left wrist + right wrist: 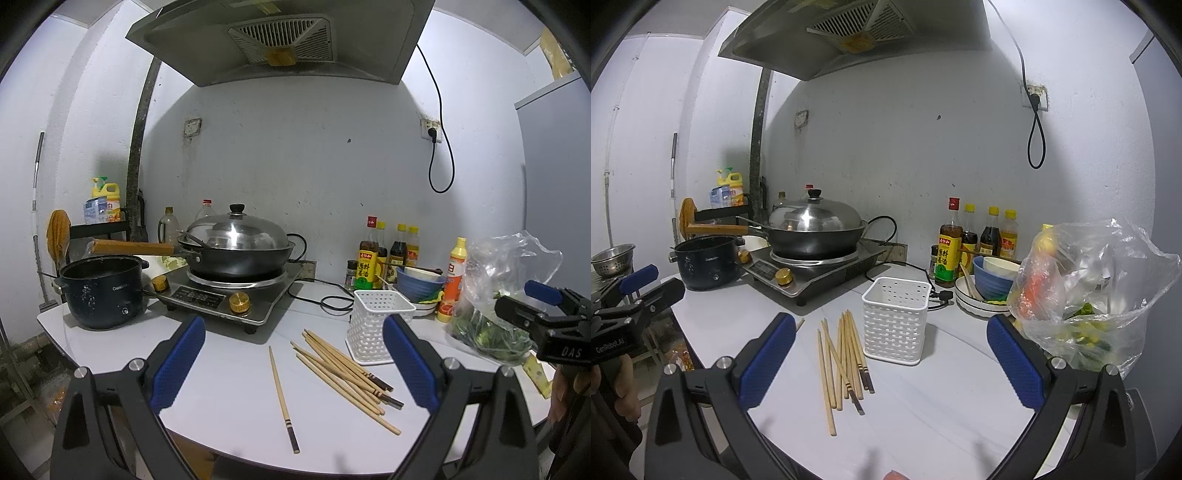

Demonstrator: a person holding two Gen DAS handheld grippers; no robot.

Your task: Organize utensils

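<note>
Blue pads of the left gripper (pixel 293 363) stand wide apart with nothing between them. Its lower parts are cut off by the picture edge. Just past it on the white counter (pixel 229 402) lies one chopstick (pixel 283 398) alone, and beside that, toward the right pad, a loose pile of chopsticks (pixel 343 373). Their dark tips point back at the gripper.

Behind the pile stands the white basket (pixel 373 325) full of little holes. The right pad hides one of its corners. You cannot see inside it well.

The right gripper (pixel 892 360) is spread wide too, holding nothing. The same pile sits just past its left pad, which hides most of the lone stick. The basket stands straight ahead.

Farther out to the left are a dark pot (pixel 101 293) marked "CHANGHONG", though the letters are hard to read, and a stove (pixel 229 295) with a wok (pixel 236 254) under a shiny lid. To the right a crinkly plastic bag (pixel 1097 288) covers some bottles (pixel 975 245), whose labels show Chinese writing too small to read. One gripper body reads "GenRobot.AI", another "DAS".
</note>
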